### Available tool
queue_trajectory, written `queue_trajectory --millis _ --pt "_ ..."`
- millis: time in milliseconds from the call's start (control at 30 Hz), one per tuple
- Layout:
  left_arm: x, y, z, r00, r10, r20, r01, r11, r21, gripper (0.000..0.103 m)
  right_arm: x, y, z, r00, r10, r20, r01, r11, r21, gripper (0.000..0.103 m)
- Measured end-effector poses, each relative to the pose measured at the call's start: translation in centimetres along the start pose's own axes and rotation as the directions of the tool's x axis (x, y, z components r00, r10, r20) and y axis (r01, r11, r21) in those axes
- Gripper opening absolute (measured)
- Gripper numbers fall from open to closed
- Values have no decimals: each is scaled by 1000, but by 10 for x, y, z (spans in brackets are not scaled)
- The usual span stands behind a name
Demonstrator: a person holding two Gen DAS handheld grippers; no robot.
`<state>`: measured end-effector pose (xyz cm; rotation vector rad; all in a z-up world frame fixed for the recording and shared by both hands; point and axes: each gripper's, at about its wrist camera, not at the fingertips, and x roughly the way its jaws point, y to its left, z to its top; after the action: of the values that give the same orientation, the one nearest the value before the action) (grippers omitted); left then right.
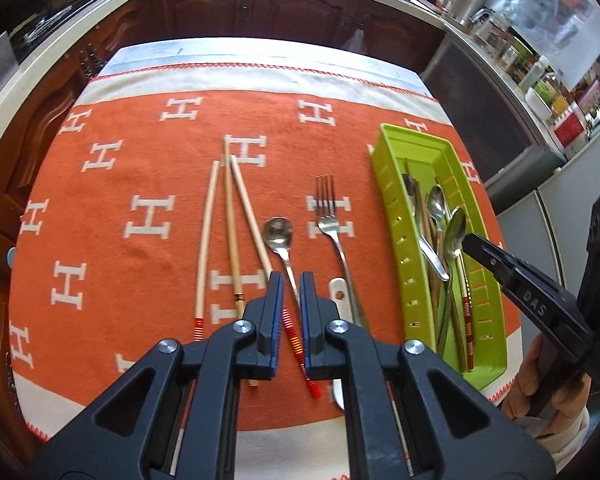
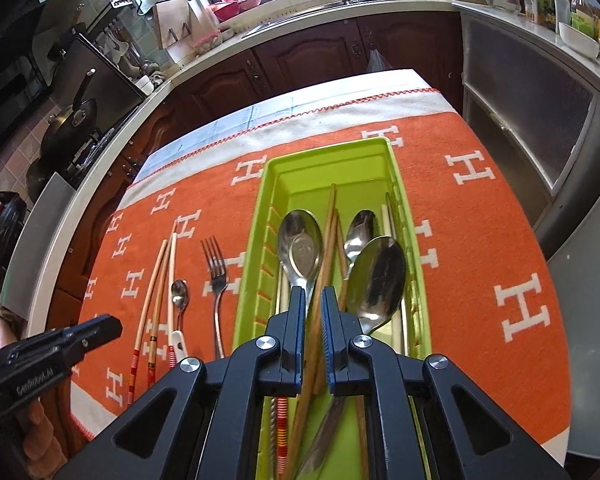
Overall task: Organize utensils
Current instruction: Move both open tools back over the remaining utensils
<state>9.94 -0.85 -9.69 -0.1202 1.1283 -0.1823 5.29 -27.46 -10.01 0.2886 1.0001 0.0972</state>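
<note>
Your left gripper (image 1: 291, 280) pinched the small spoon (image 1: 279, 236) by its handle at the frame's lower centre, ready to lift. Your right gripper (image 2: 311, 300), pressed nearly together over the green tray (image 2: 256, 216) (already holding spoons), gripped nothing I could confirm.

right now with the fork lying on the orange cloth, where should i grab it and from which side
Take the fork by its thin handle, about midway along, not by the tines. It lies flat on the cloth, tines pointing away, so come straight down from above with the hand-held gripper's fingers either side of the handle. The white-handled utensil lies close against the near end, so gripping further up looks safer.
</note>
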Motion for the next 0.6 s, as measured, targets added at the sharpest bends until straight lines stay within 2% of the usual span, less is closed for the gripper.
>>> queue_trajectory --millis 300,400,600 --pt "-15 28 -2 999 35 18 -34 998 -44 8 -19 34 -6 998 66 -8 -66 996 -60 8" --pt "-15 37 -6 999 47 10 -46 998 -53 9 -20 48 -10 996 85 -22 -87 993 -81 12" --pt "-10 50 -14 998 63 -7 -63 996 -70 20 -15 74 -20 992 112 -59 -120 983 -137 13"
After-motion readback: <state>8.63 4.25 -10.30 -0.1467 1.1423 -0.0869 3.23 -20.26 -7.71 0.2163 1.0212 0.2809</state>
